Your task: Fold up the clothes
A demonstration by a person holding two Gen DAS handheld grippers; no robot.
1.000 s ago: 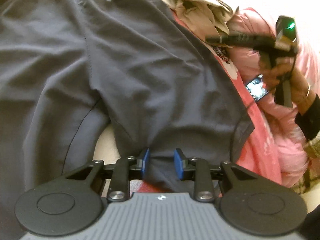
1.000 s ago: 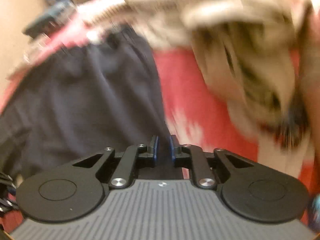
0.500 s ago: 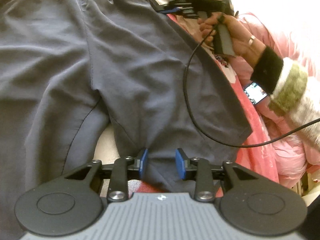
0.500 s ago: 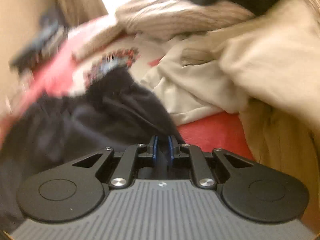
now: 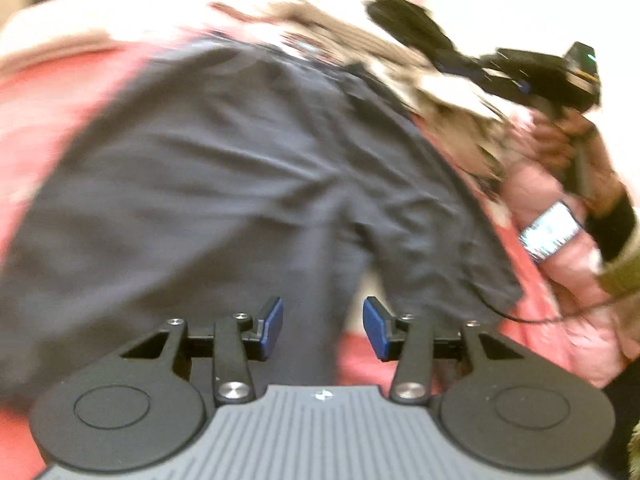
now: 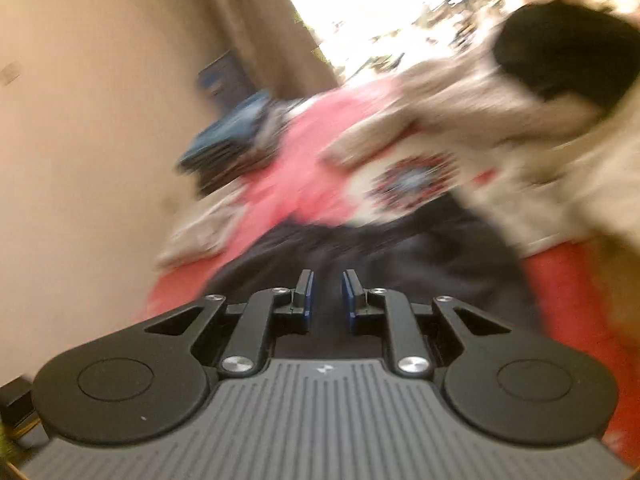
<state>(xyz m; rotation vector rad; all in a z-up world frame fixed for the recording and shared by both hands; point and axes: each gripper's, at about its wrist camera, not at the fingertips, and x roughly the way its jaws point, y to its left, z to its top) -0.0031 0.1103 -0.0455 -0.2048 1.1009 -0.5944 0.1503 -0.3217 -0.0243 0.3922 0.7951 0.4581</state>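
Dark grey shorts point(image 5: 224, 184) lie spread flat on a red and pink bed cover point(image 5: 60, 96). My left gripper point(image 5: 323, 328) is open just above the near leg hem, holding nothing. My right gripper point(image 6: 327, 295) is partly open and empty, low over the shorts point(image 6: 400, 252) near their waistband. It also shows in the left wrist view point(image 5: 552, 76), held in a hand at the far right. Both views are blurred by motion.
A heap of beige and black clothes point(image 5: 420, 64) lies past the shorts' waistband, also in the right wrist view point(image 6: 540, 120). A pink quilt point(image 5: 552, 264) with a phone point(image 5: 550, 230) on it lies right. Folded blue clothes point(image 6: 228, 136) sit near the beige wall point(image 6: 80, 120).
My left gripper has opened, let go of the leg hem and pulled back. My right gripper has opened a little and swung away from the waistband.
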